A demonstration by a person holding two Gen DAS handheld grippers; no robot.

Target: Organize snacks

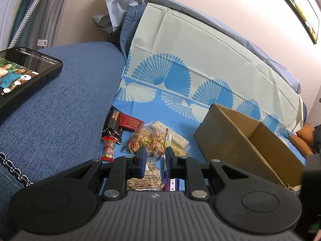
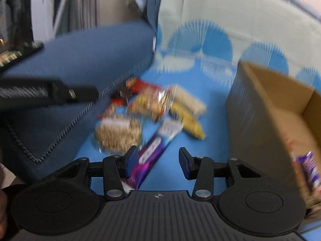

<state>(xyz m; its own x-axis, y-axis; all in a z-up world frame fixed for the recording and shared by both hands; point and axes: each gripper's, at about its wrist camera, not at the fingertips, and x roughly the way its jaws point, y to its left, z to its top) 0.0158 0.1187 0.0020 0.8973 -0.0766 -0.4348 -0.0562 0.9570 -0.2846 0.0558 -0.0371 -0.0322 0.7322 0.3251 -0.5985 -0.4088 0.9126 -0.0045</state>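
Barely begun: one purple packet (image 2: 309, 168) lies in the cardboard box (image 2: 260, 108); the snack pile (image 2: 152, 108) waits at its nine o'clock. Left gripper (image 1: 155, 157) fingers narrowed around a grain cake (image 1: 143, 177), grip uncertain; right gripper (image 2: 158, 161) half-open, empty.

Snacks are lying loose on my blue cloth beside the sofa arm. A round grain cake (image 2: 118, 135) in clear wrap is lying flat nearest me, a purple bar (image 2: 154, 152) slanting just beside it. Behind them a clear bag of biscuits (image 1: 149, 140) is lying against a pale bar (image 2: 189, 101) and a yellow packet (image 2: 187, 123), with a red packet (image 1: 130, 122) further back. The open cardboard box (image 1: 236, 138) is standing to the right, another purple wrapper (image 2: 310, 168) lying inside.
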